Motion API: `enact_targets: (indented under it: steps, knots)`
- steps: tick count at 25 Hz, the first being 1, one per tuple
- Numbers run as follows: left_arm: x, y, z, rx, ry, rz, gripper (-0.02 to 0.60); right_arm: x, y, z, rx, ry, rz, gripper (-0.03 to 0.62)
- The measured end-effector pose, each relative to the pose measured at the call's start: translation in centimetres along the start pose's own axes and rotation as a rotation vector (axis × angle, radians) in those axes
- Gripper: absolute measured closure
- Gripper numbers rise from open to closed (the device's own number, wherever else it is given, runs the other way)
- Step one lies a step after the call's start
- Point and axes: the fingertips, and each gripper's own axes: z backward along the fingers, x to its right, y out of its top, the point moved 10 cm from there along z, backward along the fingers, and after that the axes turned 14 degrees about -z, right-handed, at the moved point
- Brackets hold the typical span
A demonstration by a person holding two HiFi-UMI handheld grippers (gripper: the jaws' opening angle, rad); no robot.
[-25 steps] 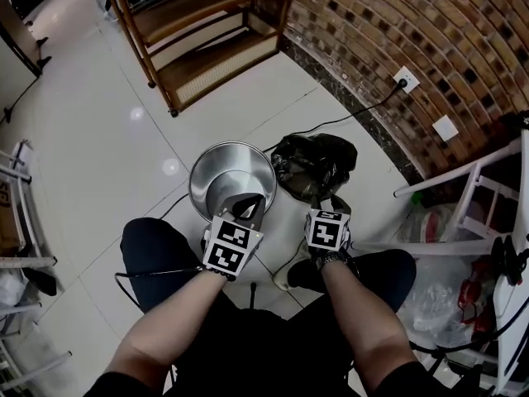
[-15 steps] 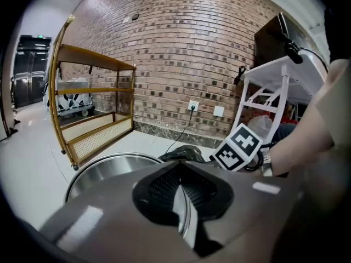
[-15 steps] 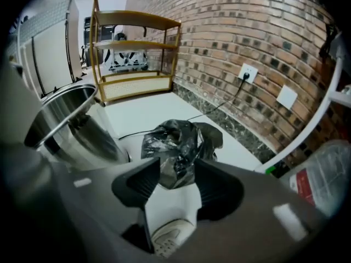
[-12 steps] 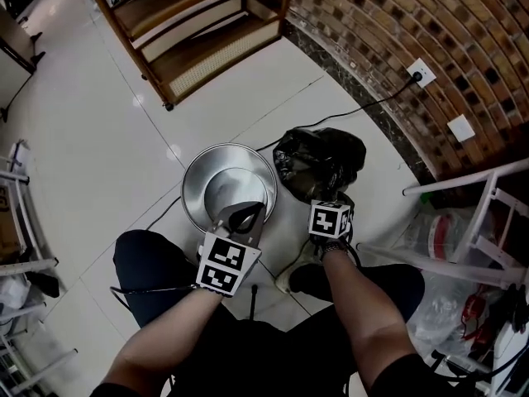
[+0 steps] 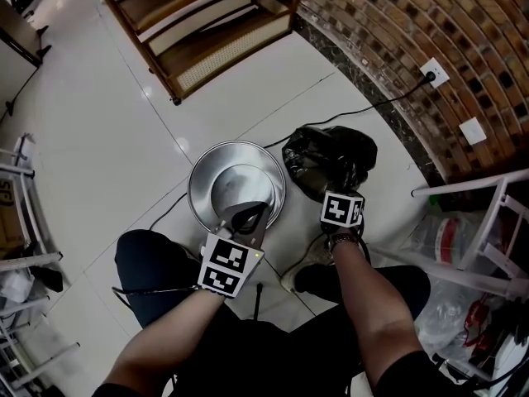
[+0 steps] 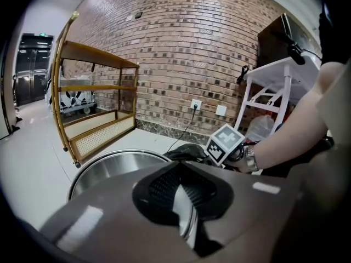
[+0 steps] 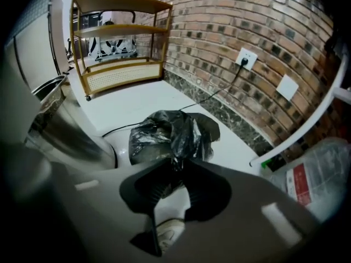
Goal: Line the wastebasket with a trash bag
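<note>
Our left gripper (image 5: 244, 220) is clamped tight on the near rim of the round steel wastebasket (image 5: 195, 190), whose shiny inside shows bare metal. Just right of the wastebasket, the glossy black trash bag (image 5: 326, 160) lies crumpled on the floor. Our right gripper (image 7: 178, 166), jaws just closing, pinches its near fold.

A brick wall (image 5: 397, 31), glossy white tile floor (image 5: 99, 155) and a wooden shelf unit (image 5: 219, 52) alongside.
</note>
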Motion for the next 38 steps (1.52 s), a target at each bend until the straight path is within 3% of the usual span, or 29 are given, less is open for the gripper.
enact_targets:
  steps: [5, 31, 38]
  knots:
    - [0.1, 0.1, 0.3, 0.007, 0.008, -0.009, 0.578, 0.6, 0.5, 1.5, 0.007, -0.016, 0.004, 0.574]
    - [0.9, 1.1, 1.2, 0.049, 0.038, -0.128, 0.578, 4.0, 5.7, 15.0, 0.326, -0.026, 0.086, 0.583]
    - [0.9, 3.2, 2.4, 0.079, 0.032, -0.181, 0.578, 4.1, 8.2, 20.4, 0.420, 0.011, 0.102, 0.583]
